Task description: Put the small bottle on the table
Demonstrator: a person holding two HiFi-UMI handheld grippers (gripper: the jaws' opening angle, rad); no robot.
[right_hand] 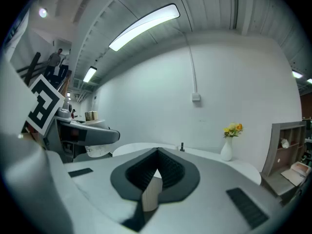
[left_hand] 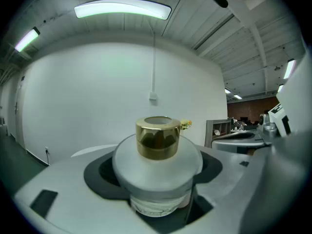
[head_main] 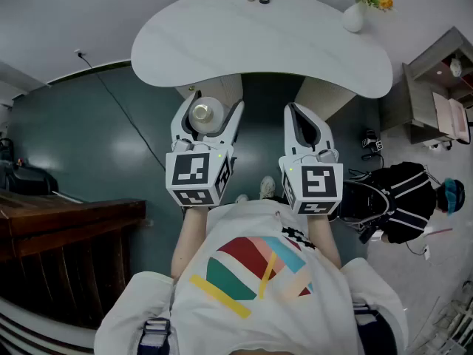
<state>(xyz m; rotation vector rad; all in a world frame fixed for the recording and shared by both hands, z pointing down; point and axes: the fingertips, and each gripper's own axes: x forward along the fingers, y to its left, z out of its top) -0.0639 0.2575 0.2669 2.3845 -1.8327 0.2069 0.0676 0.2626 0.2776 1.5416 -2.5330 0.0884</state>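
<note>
Left gripper view: small bottle upright, gripped in left claw; right claw apparently closed.

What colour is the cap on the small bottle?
Shiny gold cap on a white bottle; clearest in the left gripper view.

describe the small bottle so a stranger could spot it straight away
In front of the curved white table, look at the left hand-held gripper. The small bottle is gripped upright between its jaws: squat and white with a shiny gold cap, unlike the white vase of yellow flowers standing on the table.
</note>
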